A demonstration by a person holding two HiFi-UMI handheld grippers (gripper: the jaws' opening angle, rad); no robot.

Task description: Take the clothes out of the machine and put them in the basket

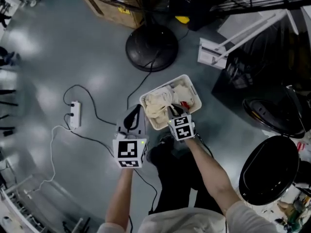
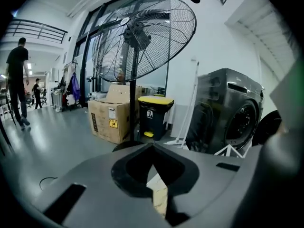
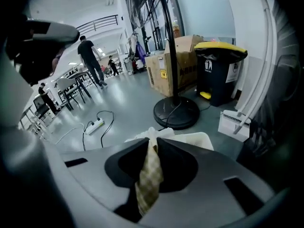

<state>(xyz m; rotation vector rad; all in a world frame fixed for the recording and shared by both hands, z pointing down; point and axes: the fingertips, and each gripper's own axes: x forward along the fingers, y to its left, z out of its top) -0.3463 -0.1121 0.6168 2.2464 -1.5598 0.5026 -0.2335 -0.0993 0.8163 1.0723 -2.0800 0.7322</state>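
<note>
A white basket (image 1: 192, 88) with pale clothes (image 1: 158, 105) in it stands on the grey floor just ahead of me. My right gripper (image 1: 173, 110) hangs over the basket's near rim, shut on a strip of yellowish checked cloth (image 3: 148, 177) that hangs between its jaws. In the right gripper view the basket's rim (image 3: 199, 137) shows just past the right gripper (image 3: 152, 141). My left gripper (image 1: 133, 113) is left of the basket over bare floor, jaw tips together. In the left gripper view the left gripper (image 2: 153, 148) shows only a pale sliver behind the tips. The dark washing machine (image 2: 228, 113) stands right.
The machine's round door (image 1: 269, 171) hangs open at my right. A big fan's base (image 1: 151, 47) stands beyond the basket, with a cardboard box (image 1: 109, 6) and a yellow-lidded bin (image 3: 218, 72) behind. A power strip (image 1: 74, 114) with cables lies left. People (image 2: 18, 80) walk far off.
</note>
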